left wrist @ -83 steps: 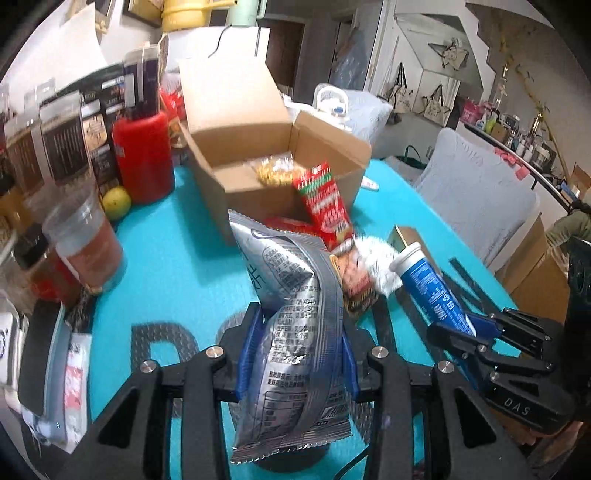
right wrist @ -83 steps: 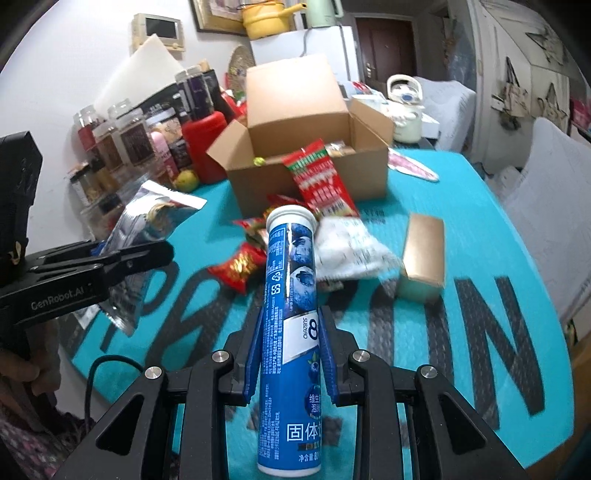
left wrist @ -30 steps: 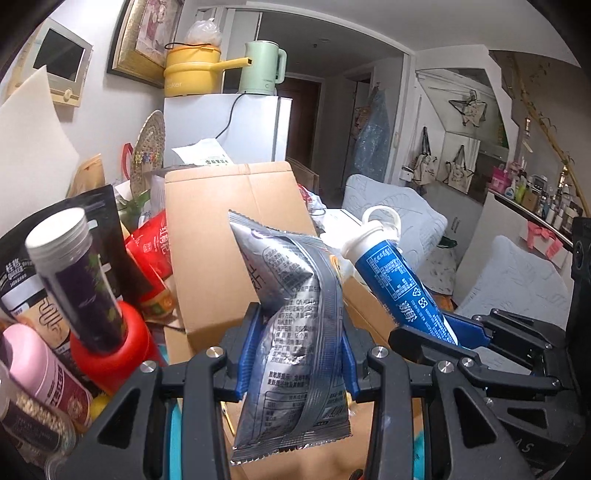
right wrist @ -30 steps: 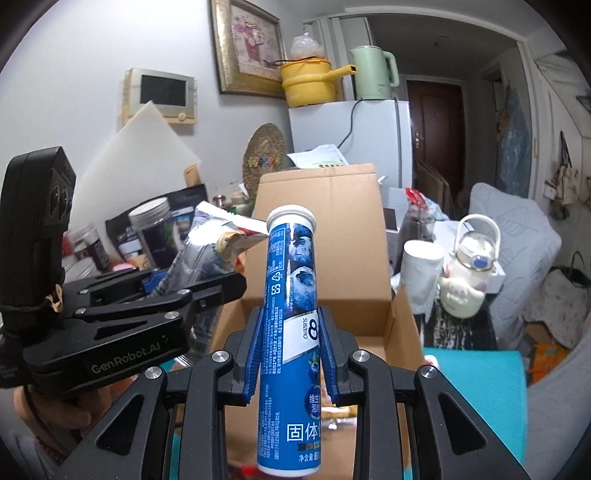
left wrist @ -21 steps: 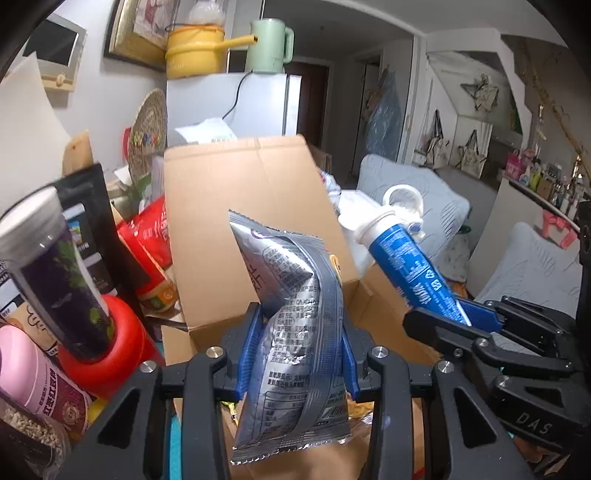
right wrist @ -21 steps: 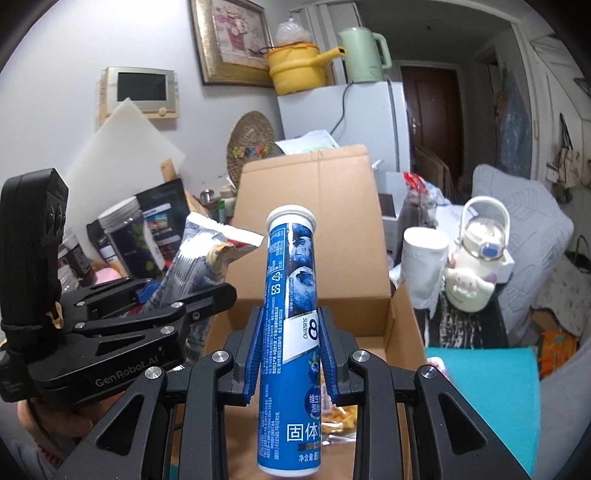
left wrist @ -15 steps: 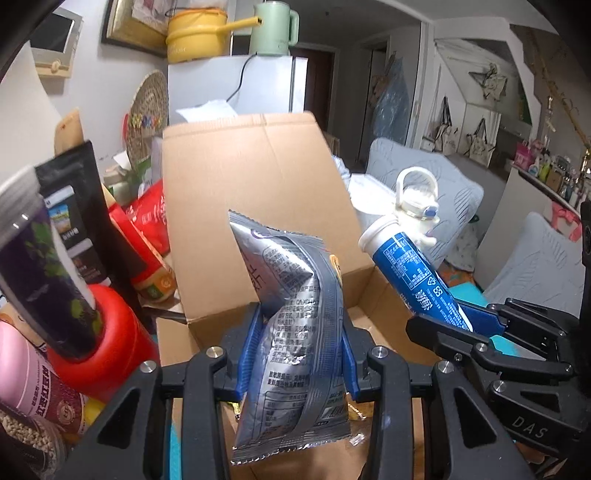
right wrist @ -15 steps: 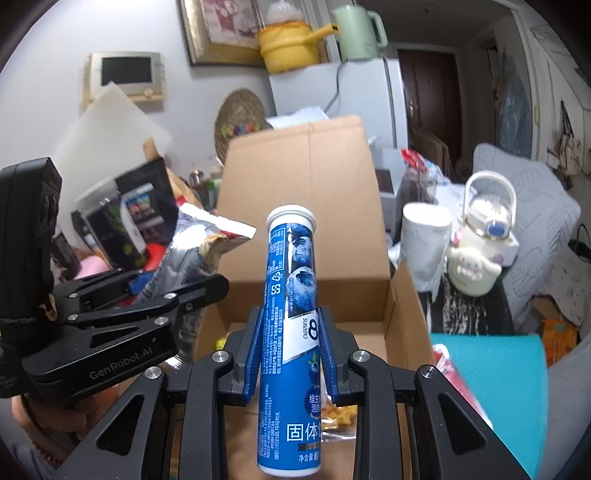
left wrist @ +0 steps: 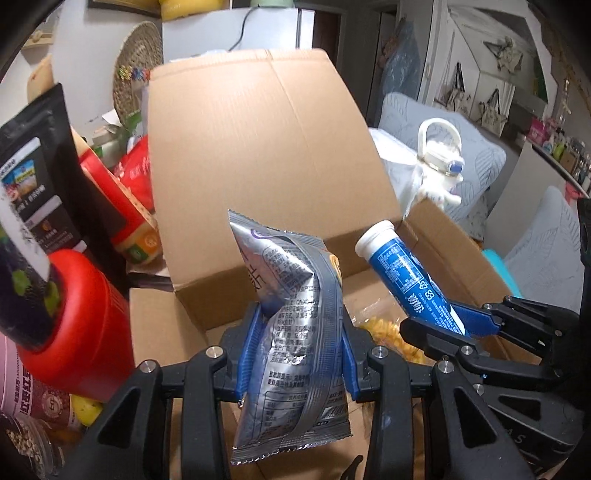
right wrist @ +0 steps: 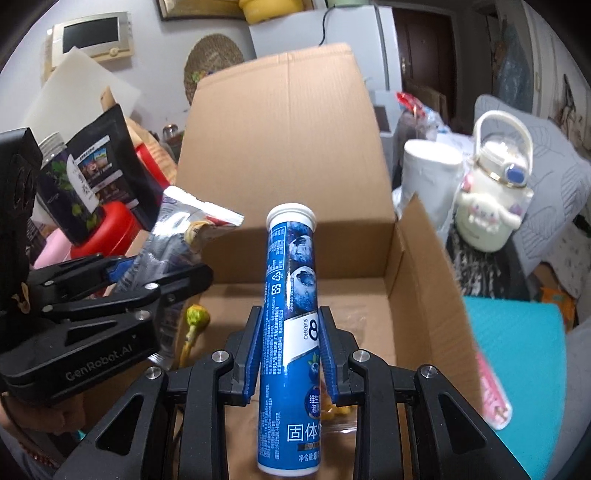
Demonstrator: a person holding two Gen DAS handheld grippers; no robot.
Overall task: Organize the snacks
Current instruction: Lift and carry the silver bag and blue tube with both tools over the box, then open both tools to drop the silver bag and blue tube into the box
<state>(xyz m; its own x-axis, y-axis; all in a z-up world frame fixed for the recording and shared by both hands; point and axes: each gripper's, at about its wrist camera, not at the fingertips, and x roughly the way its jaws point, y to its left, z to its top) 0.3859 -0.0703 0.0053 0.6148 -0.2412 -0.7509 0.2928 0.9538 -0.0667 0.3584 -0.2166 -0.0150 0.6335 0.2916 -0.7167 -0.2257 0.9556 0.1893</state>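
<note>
Beyond the table's far edge stand a white fridge and a pale wall, with a grey patterned cushion at the right. The teal mat covering the table shows only at the right, past the box wall.

In the middle sits the open cardboard box; its tall back flap stands upright and fills the centre of both views, and its right wall rises between the interior and the teal mat. The brown floor inside is mostly bare, with a bag of yellow snacks lying near the front.

Left of the box crowd a red canister, a black stand-up pouch and jars, close against the box's left side. Right of it are a white cup and a cream character kettle.

The left gripper clamps a silver foil snack packet upright between its blue pads, above the box's near left part. The right gripper pinches a blue tablet tube with a white cap, held over the box interior just right of the packet. The two grippers sit side by side, close but apart.
</note>
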